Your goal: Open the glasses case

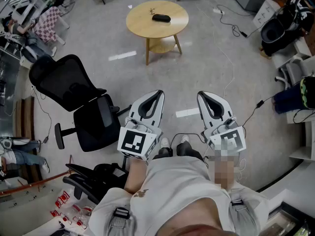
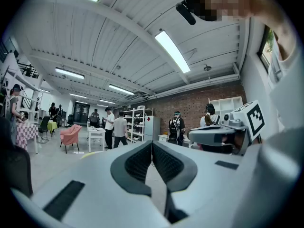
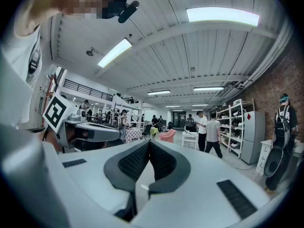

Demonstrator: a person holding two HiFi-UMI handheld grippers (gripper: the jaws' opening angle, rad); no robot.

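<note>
Your left hand-held gripper (image 1: 160, 93) and right hand-held gripper (image 1: 200, 95) are both fully closed and empty. The glasses case (image 1: 161, 17) lies on the round bench (image 1: 142, 26), well apart from both. Expect a light, rigid, probably slippery shell. Steady one end and lift the lid at the seam.

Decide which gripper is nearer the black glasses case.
Left, slightly. The left gripper is almost straight below the glasses case in the head view; the right gripper is offset rightward. Both are far off.
</note>
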